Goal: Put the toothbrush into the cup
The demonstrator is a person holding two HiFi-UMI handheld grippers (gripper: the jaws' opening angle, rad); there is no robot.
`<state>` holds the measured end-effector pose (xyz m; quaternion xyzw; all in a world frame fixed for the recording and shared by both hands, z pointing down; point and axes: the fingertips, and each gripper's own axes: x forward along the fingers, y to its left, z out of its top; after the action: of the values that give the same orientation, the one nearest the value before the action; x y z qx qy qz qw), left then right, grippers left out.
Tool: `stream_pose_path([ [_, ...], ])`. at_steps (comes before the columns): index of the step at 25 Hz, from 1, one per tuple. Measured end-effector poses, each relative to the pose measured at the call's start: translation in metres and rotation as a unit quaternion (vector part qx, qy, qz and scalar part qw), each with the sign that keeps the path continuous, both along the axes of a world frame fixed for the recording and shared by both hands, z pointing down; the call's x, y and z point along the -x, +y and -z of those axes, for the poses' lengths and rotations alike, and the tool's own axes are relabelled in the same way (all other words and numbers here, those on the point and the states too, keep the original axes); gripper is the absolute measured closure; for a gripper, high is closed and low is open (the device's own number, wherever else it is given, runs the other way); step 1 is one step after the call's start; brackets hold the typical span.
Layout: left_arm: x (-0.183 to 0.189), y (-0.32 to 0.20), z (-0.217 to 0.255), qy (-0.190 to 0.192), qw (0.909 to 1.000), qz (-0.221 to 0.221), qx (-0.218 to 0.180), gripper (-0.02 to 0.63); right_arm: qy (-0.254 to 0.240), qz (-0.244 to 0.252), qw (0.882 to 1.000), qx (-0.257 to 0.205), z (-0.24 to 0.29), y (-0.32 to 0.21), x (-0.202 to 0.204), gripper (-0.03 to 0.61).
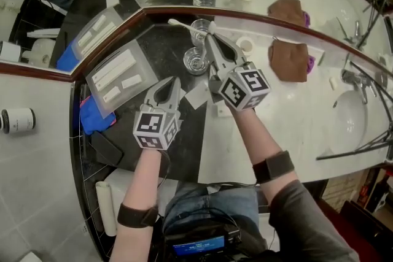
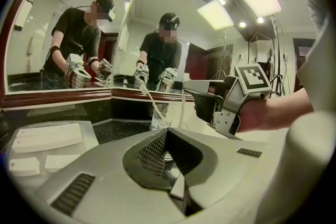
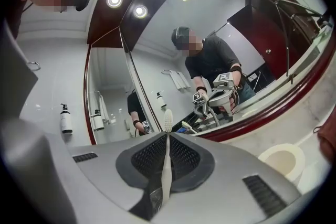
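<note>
My right gripper [image 1: 210,40] is shut on a white toothbrush [image 1: 184,24], and the brush head sticks out to the left past its tips. In the right gripper view the toothbrush [image 3: 167,155] runs straight up between the pads, bristle end far from me. A clear glass cup [image 1: 196,61] stands on the dark counter just below and left of those tips, close to the mirror. The cup [image 2: 159,122] also shows in the left gripper view, ahead of the jaws. My left gripper [image 1: 169,84] is shut with nothing in it, low over the dark counter, nearer me than the cup.
A clear tray of white sachets [image 1: 116,77] and a blue cloth [image 1: 95,116] lie left of the left gripper. A white ring [image 1: 245,44], a brown cloth [image 1: 288,58], and the sink [image 1: 350,116] with its tap [image 1: 362,80] lie to the right. The mirror frame [image 1: 258,16] curves close behind the cup.
</note>
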<state>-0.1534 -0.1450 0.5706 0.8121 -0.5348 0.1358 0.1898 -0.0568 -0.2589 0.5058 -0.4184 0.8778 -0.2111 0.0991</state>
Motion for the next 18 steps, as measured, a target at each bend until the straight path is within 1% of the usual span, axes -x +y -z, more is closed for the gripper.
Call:
stream_pose_path([
  [5,0.009,0.007,-0.007,0.003,1.0000,0.004,0.008,0.611,0.017,-0.006,0.999,0.031,-0.025,0.005,0.004,0.535],
  [13,0.022,0.014,-0.011,0.003,0.9999,0.011,0.012,0.611,0.048,-0.026,0.997,0.057,-0.047,0.007,0.001,0.532],
  [16,0.023,0.016,-0.011,0.003,0.9998,0.013,0.014,0.612,0.067,-0.030,0.995,0.065,-0.053,0.008,-0.001,0.532],
  [18,0.021,0.017,-0.009,0.004,0.9998,0.012,0.012,0.612,0.076,-0.033,0.994,0.072,-0.058,0.008,-0.004,0.499],
])
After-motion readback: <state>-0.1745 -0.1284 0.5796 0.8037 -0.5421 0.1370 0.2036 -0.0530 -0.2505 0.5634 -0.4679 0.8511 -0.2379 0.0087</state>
